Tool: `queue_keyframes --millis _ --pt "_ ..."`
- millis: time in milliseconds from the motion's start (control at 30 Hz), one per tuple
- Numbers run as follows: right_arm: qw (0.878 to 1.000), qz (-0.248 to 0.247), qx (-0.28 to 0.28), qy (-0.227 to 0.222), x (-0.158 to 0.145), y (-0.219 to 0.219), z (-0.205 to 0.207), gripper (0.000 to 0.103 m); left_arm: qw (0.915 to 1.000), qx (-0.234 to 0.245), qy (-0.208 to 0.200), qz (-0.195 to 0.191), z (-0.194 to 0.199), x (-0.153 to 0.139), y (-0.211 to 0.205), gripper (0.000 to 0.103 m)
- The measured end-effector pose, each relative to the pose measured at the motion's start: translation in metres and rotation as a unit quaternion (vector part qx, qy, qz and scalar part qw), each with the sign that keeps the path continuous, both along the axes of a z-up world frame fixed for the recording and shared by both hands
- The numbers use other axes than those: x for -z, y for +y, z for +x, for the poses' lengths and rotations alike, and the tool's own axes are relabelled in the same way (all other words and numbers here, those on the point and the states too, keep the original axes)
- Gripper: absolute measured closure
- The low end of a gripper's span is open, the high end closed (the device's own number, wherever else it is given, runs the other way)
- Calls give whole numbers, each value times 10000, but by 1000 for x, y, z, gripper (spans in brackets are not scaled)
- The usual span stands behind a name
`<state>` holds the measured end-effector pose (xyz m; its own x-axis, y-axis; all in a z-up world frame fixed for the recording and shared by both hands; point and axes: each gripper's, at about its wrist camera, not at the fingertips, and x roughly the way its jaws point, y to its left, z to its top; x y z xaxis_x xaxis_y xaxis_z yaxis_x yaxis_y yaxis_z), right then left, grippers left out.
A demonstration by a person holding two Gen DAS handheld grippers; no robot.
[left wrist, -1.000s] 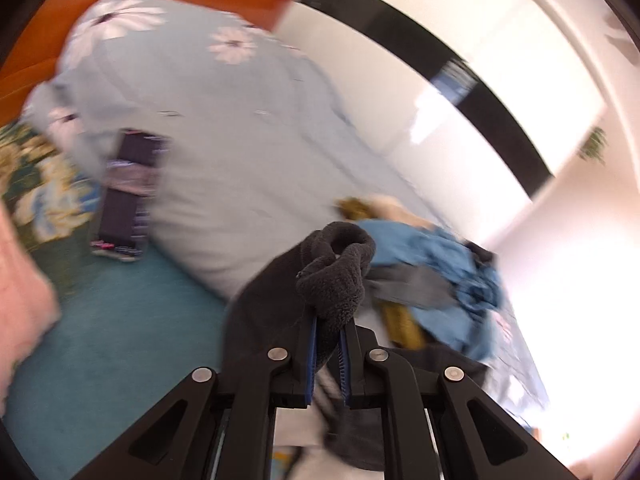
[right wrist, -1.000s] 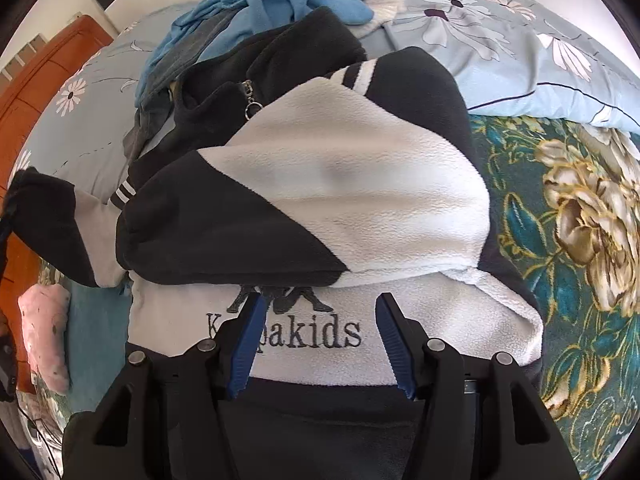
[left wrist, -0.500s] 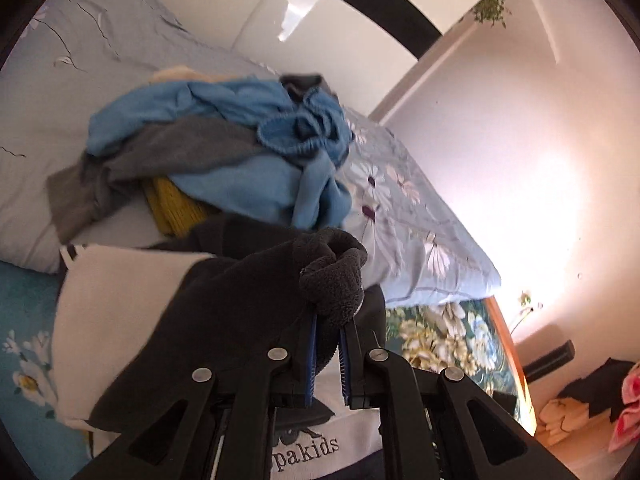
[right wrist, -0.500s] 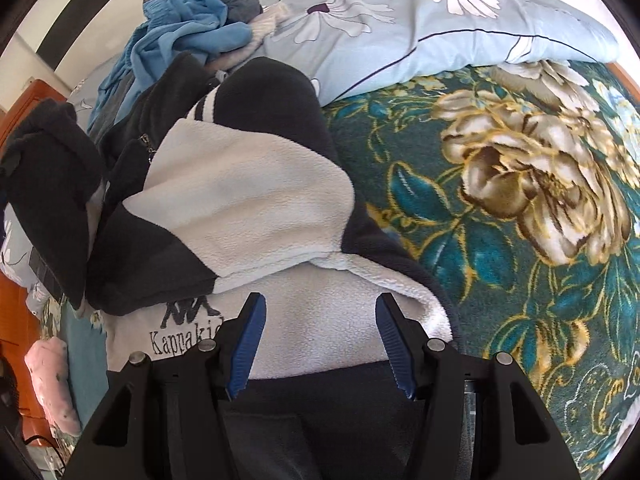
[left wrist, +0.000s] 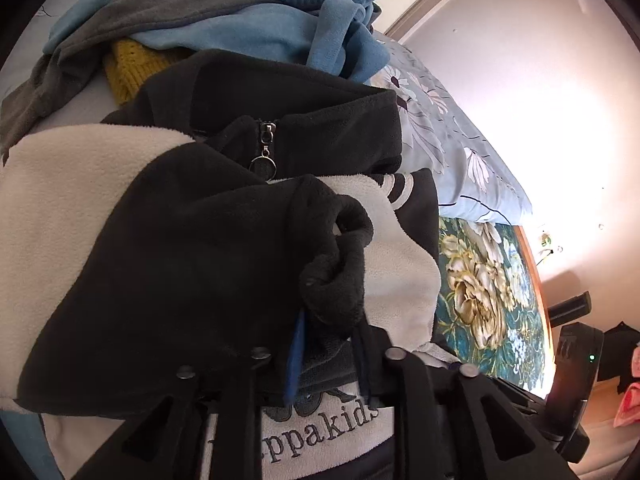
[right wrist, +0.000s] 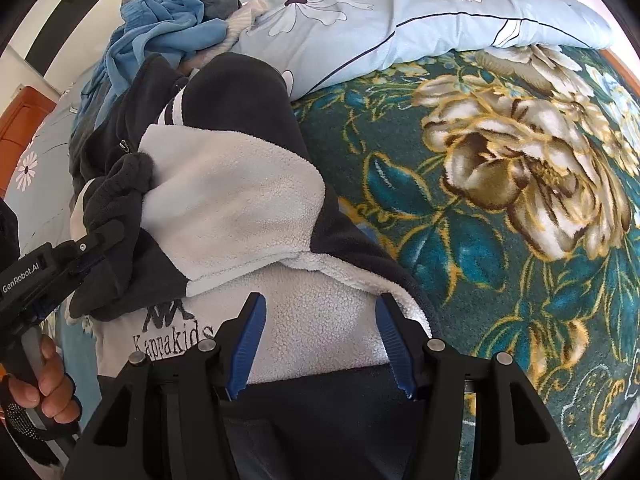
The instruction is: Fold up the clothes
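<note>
A black and white fleece jacket (right wrist: 240, 208) with "Kappakids" lettering lies on the bed; it also fills the left wrist view (left wrist: 160, 240). My left gripper (left wrist: 328, 320) is shut on the jacket's black sleeve cuff (left wrist: 340, 280) and holds it over the jacket's chest, just below the zipper pull (left wrist: 264, 148). The left gripper also shows in the right wrist view (right wrist: 96, 240) at the left edge, with the cuff (right wrist: 116, 188) bunched in it. My right gripper (right wrist: 320, 340) is open and empty, its jaws wide apart over the jacket's white lower front.
A pile of blue, grey and yellow clothes (left wrist: 224, 24) lies behind the jacket on a light blue floral duvet (right wrist: 400, 12). A teal blanket with gold flowers (right wrist: 500, 200) covers the bed to the right. An orange wooden headboard (right wrist: 24, 120) is at far left.
My left gripper has swung the sleeve cuff from out at the side across onto the jacket's chest. My right gripper has stayed open above the jacket's lower front.
</note>
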<state>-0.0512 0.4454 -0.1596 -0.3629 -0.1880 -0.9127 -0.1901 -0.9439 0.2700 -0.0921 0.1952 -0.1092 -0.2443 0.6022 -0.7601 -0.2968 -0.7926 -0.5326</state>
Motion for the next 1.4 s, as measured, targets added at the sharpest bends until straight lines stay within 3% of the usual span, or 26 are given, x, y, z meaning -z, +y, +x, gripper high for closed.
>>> queue_keyframes --millis 67,167,233,300,400,467,600,667,733,867,967,1033,1233,1400 --pt "10000 6 -58 30 -4 -4 -3 44 9999 17 11 145 6 -6 -9 29" --pt "9997 -67 -163 192 -15 -13 -9 44 9992 -20 181 345 20 -24 -34 21" --pt "9988 -245 -238 355 -25 -20 -15 44 9985 -181 457 249 33 -35 -61 14" --pt "9970 -485 -339 495 -32 -28 -22 44 9958 -441 772 -205 47 -38 -91 9" --pt "9936 -809 -577 546 -37 -46 -43 44 9837 -907 1090 -1104 66 -30 -136 8" --pt "9913 -929 -754 541 -38 -60 -58 44 9781 -1108 957 -1477 71 -14 -164 8" --pt "9913 -947 -846 355 -20 -84 -78 45 9720 -1380 745 -1748 72 19 -187 8" --pt "9914 -1043 -761 233 -10 -90 -86 45 9699 -1432 738 -1827 74 28 -195 8" --pt "9910 -1151 -670 139 -1 -95 -91 44 9741 -1399 779 -1598 71 27 -201 8" --pt "9920 -1178 -444 131 2 -100 -92 47 9729 -1212 978 -1709 70 30 -199 8" --pt "9917 -1263 -158 204 -3 -99 -93 73 9738 -1171 1000 -1675 67 33 -200 8" --pt "9917 -1257 -123 241 -10 -102 -94 81 9736 -1168 1024 -1675 67 35 -201 8" --pt "9868 -1310 -633 705 -71 -123 -100 85 9741 -1215 940 -1658 66 46 -204 8" --pt "9769 -799 -1392 1409 -136 -129 -96 85 9720 -1553 868 -1533 65 44 -215 8"
